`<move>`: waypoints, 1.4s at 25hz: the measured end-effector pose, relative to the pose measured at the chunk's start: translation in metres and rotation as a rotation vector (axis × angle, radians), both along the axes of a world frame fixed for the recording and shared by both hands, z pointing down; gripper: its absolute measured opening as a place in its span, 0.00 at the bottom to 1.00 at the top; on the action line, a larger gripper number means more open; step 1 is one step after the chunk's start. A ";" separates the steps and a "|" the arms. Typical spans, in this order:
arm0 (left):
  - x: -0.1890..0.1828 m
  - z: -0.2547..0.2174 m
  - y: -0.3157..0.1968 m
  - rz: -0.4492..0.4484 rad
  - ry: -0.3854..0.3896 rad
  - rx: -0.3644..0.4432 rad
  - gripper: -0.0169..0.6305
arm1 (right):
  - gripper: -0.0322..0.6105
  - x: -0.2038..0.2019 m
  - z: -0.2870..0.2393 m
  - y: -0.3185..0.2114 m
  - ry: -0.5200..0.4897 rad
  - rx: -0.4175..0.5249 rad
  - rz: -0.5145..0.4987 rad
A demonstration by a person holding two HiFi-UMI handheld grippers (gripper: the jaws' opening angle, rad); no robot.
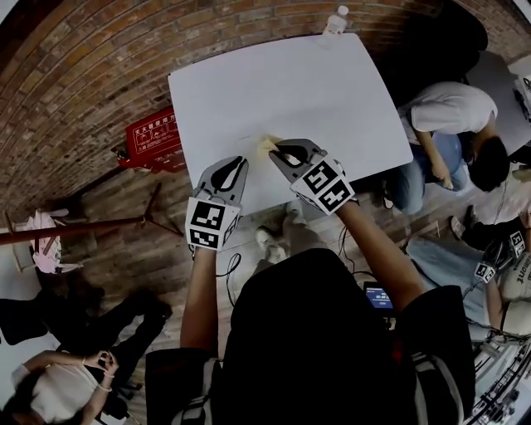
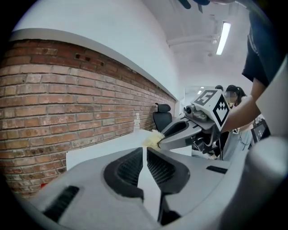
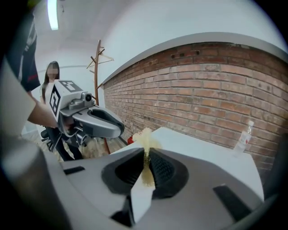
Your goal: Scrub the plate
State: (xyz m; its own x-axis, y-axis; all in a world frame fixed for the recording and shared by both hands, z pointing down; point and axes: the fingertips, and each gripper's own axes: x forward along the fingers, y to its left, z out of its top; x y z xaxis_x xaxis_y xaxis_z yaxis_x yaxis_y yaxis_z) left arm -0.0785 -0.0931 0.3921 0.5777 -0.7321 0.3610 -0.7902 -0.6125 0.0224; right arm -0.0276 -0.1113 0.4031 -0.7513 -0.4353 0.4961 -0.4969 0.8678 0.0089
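Note:
A pale yellow scrubbing pad (image 3: 145, 138) sits pinched between the jaws of my right gripper (image 3: 146, 155), its frayed top sticking out above them. In the head view my right gripper (image 1: 275, 151) hangs over the near edge of the white table (image 1: 332, 91), with the pad (image 1: 266, 145) at its tip. My left gripper (image 1: 236, 164) is just left of it, shut with nothing between its jaws. The left gripper view shows those jaws (image 2: 145, 152) meeting, with the right gripper (image 2: 184, 132) and pad (image 2: 153, 140) close ahead. I cannot make out a plate on the white table.
A clear plastic bottle (image 1: 335, 21) stands at the table's far edge. A red box (image 1: 153, 139) lies on the floor left of the table. People sit and crouch at the right (image 1: 448, 124) and lower left (image 1: 58, 382). A wooden coat stand (image 3: 96, 67) rises by the brick wall.

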 end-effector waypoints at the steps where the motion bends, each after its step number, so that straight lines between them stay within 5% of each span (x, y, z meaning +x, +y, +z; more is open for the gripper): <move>1: 0.001 -0.006 0.002 0.002 0.003 0.010 0.09 | 0.11 0.003 -0.005 0.001 -0.010 0.009 0.015; 21: 0.027 -0.092 0.043 -0.012 0.058 0.166 0.08 | 0.11 0.031 -0.082 0.041 -0.178 0.141 0.112; 35: 0.088 -0.137 0.079 -0.098 0.101 0.225 0.08 | 0.11 0.092 -0.135 0.082 -0.300 0.193 0.113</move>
State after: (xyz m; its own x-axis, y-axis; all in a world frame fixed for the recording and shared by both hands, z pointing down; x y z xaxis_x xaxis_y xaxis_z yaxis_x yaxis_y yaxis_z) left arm 0.0090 -0.0140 0.2547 0.5246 -0.8418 0.1268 -0.8469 -0.5313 -0.0234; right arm 0.0649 -0.0297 0.2677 -0.7928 -0.5877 0.1617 -0.5947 0.8039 0.0060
